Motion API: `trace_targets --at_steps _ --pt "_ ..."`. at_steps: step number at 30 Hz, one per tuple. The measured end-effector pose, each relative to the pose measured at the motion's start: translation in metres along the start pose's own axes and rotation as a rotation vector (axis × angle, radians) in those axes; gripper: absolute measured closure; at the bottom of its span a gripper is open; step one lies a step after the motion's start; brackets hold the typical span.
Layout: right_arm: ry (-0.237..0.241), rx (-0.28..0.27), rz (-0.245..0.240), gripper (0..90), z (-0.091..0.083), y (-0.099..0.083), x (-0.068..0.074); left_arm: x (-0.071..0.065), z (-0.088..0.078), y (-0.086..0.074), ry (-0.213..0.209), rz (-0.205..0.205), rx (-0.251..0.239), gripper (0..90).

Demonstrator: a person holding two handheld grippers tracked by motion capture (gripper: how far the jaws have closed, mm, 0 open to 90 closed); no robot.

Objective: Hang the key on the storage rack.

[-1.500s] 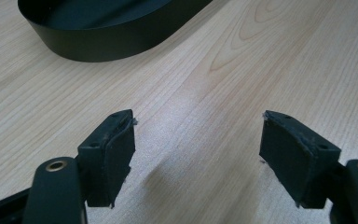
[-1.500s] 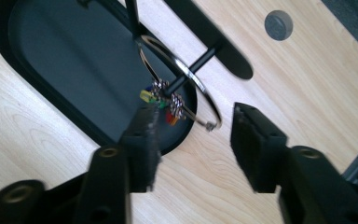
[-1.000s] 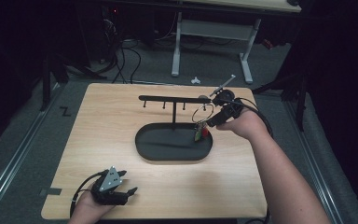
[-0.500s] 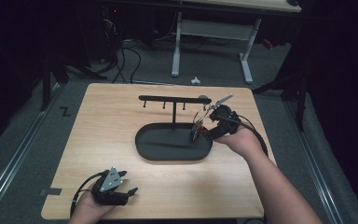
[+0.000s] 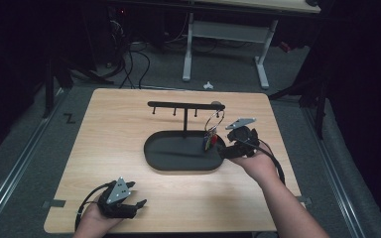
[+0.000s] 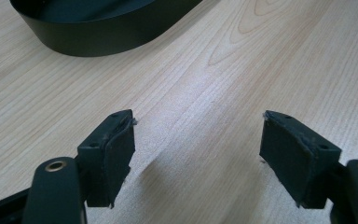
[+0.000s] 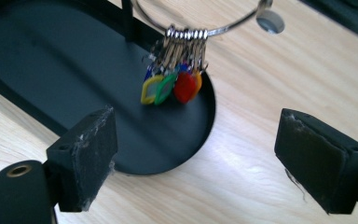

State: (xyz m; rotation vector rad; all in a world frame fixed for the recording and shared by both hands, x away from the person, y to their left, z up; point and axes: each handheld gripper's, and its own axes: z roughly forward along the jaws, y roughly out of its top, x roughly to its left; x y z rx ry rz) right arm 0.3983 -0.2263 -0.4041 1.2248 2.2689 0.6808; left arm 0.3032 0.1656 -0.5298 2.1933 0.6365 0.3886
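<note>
Landmark: the black oval tray (image 5: pixel 178 161) with its T-shaped rack (image 5: pixel 185 105) is taken as reference; all places are given from it.

Left gripper (image 5: pixel 129 204): rested near the front edge of the table (image 5: pixel 129 124), well in front of the tray and to its left. Its jaws are seen spread, with bare wood between them in the left gripper view (image 6: pixel 198 140); nothing is held.

Key ring (image 5: pixel 214 120): hung from the right end of the rack's bar, above the tray's right end. Its coloured tags (image 7: pixel 171 87) dangle straight down, so the long axis is upright; the tags hang over the tray's floor.

Right gripper (image 5: pixel 226 148): held just beside the tray's right rim, jaws spread wide and empty (image 7: pixel 196 154). The jaws have just been opening, and nothing lies between them.

Deciding relation: the ring is found ahead of and above the right gripper's jaws, slightly left of their midline in the right gripper view. The right hand is far nearer than the left, so any further handling is judged to fall to it.

Change from earlier: a second ago the right gripper was raised at the rack's right end beside the ring; it is now lowered and drawn back toward the person. The ring is left hanging. The left gripper is unchanged.
</note>
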Motion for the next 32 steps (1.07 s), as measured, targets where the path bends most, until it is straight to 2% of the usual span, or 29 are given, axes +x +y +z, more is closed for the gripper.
trace_targets --at_steps 3,4,5,11,13,14,15,16,17,19,20,21,22,23,24,25,26,27,28,32 --pt "-0.013 -0.014 0.005 13.3 0.002 -0.012 0.003 0.0 0.0 0.0 -0.001 0.004 0.004 26.7" --pt "-0.016 -0.037 0.012 13.3 0.003 -0.022 0.005 0.0 0.0 0.0 -0.001 0.004 0.003 26.7" --pt "-0.016 -0.037 0.012 13.3 0.003 -0.022 0.005 0.0 -0.001 0.0 0.0 0.004 0.003 26.7" --pt "-0.045 -0.127 0.027 12.5 0.009 -0.063 0.018 0.0 0.0 0.0 -0.001 0.005 0.005 26.7" --pt "-0.031 -0.154 0.05 12.5 0.013 -0.08 0.024 0.0 0.0 0.0 0.0 0.005 0.006 26.6" --pt "-0.027 -0.18 0.076 12.5 0.018 -0.098 0.03 0.0 0.0 0.0 0.001 0.005 0.005 26.6" --pt "-0.027 -0.18 0.076 12.5 0.018 -0.098 0.03 0.0 0.0 0.0 0.001 0.004 0.005 26.6" --pt "-0.031 -0.204 0.093 12.5 0.022 -0.115 0.038 0.0 0.0 0.001 0.003 0.004 0.003 25.9" --pt "-0.031 -0.204 0.093 12.5 0.022 -0.115 0.038 0.0 0.0 0.001 0.006 0.004 0.003 25.9" --pt "-0.038 -0.236 0.118 12.6 0.025 -0.132 0.046 0.001 0.0 0.001 0.013 0.002 0.0 25.3" --pt "-0.021 -0.281 0.187 16.5 0.021 -0.149 0.053 0.001 0.0 0.001 0.02 -0.004 -0.006 24.5" --pt "-0.021 -0.281 0.187 16.5 0.021 -0.149 0.053 0.001 0.0 0.001 0.02 -0.004 -0.006 24.1" --pt "0.02 -0.282 0.219 15.0 0.016 -0.152 0.053 0.001 0.0 0.001 0.026 -0.008 -0.012 24.1" --pt "0.011 -0.327 0.182 14.0 0.004 -0.148 0.055 0.002 0.0 0.002 0.031 -0.012 -0.018 23.5" --pt "0.011 -0.327 0.182 14.0 0.004 -0.148 0.055 0.002 -0.001 0.002 0.031 -0.016 -0.018 23.5" --pt "-0.023 -0.355 0.157 14.1 0.001 -0.148 0.056 0.002 -0.001 0.002 0.033 -0.019 -0.02 23.3" --pt "-0.037 -0.357 0.146 14.1 0.002 -0.148 0.056 0.002 0.0 0.002 0.036 -0.022 -0.018 23.3" --pt "-0.041 -0.33 0.145 14.4 0.006 -0.15 0.056 0.002 0.0 0.002 0.039 -0.025 -0.017 23.2" --pt "-0.013 -0.282 0.147 14.1 0.013 -0.152 0.056 0.003 0.001 0.002 0.044 -0.031 -0.018 22.7" --pt "-0.013 -0.284 0.152 14.2 0.016 -0.153 0.055 0.002 -0.001 0.003 0.048 -0.025 -0.022 22.6"
